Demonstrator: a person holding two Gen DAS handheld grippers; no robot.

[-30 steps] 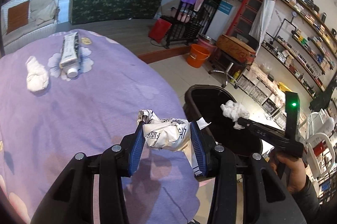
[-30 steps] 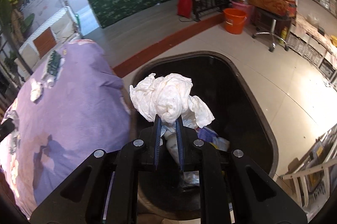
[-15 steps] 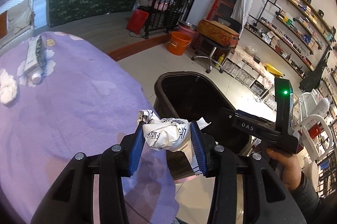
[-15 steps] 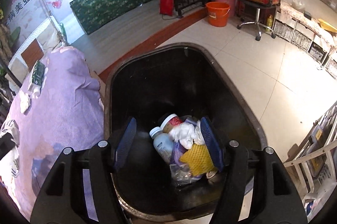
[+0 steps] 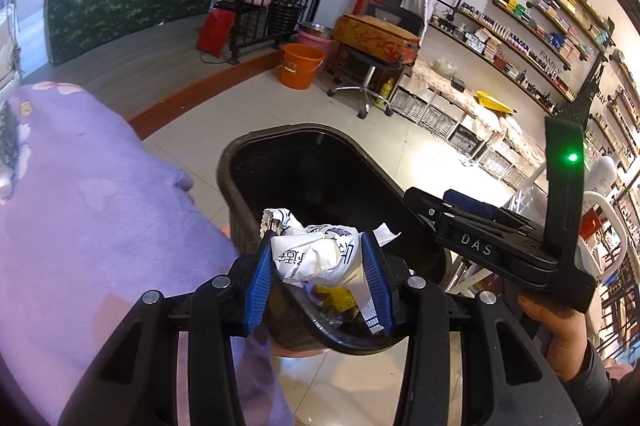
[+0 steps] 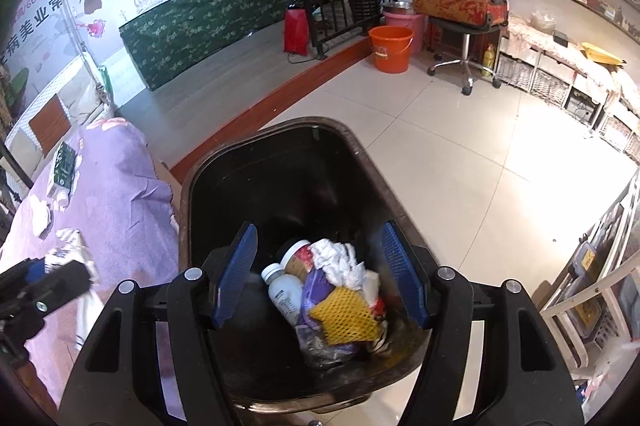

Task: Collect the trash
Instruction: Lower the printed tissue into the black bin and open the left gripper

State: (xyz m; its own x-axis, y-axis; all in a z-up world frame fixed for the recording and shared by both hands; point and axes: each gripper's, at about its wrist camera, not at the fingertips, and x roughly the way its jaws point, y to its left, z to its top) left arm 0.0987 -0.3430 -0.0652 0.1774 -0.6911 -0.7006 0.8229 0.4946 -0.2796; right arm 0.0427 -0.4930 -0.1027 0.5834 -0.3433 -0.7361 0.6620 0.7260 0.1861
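My left gripper point(image 5: 318, 278) is shut on a crumpled white wrapper with blue print point(image 5: 316, 256), held over the near rim of the black trash bin point(image 5: 248, 149). Above the same bin point(image 6: 188, 185) my right gripper point(image 6: 320, 272) stands open with nothing between its fingers. Down inside lie a white tissue wad point(image 6: 338, 260), two bottles point(image 6: 286, 292) and a yellow foam net point(image 6: 344, 314). From the left wrist view the right gripper point(image 5: 444, 203) and the hand point(image 5: 560, 342) holding it show at the right.
A purple-covered table point(image 5: 80, 218) borders the bin on the left; a toothpaste box point(image 6: 64, 165) and a white tissue point(image 6: 40, 216) lie on it. Tiled floor, an orange bucket point(image 6: 390, 47), a stool with a case and wall shelves lie beyond.
My right gripper opened and the white tissue wad fell into the bin. My left gripper carried the wrapper rightward from above the table to over the bin.
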